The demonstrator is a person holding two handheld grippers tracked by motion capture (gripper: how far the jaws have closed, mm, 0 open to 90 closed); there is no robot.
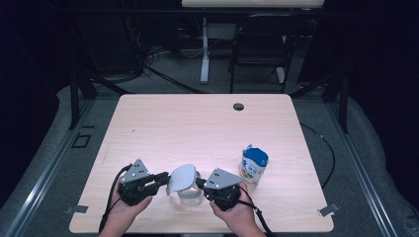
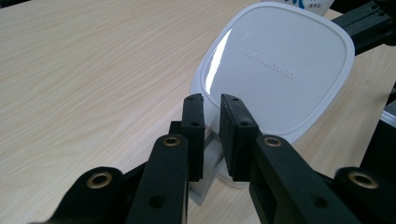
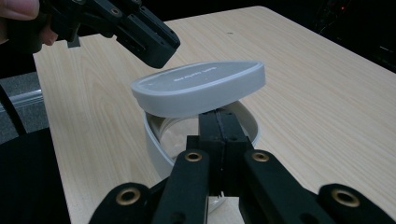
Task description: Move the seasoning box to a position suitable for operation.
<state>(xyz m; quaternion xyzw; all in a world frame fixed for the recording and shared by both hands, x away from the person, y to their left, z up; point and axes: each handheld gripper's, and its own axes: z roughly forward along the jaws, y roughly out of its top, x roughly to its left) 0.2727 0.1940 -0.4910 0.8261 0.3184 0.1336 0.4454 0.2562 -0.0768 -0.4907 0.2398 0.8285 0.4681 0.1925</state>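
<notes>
The right hand-held gripper (image 3: 219, 123) pinches the tub (image 3: 156, 149) steady while the left hand-held gripper (image 2: 212, 105), jaws barely apart, lets its lid (image 2: 280, 65) tilt.

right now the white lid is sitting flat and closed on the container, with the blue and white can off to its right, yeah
Not quite. The white lid is tilted up off the container, so its inside shows beneath; the right gripper view shows this. The blue and white can does stand to its right, as the high view shows.
</notes>
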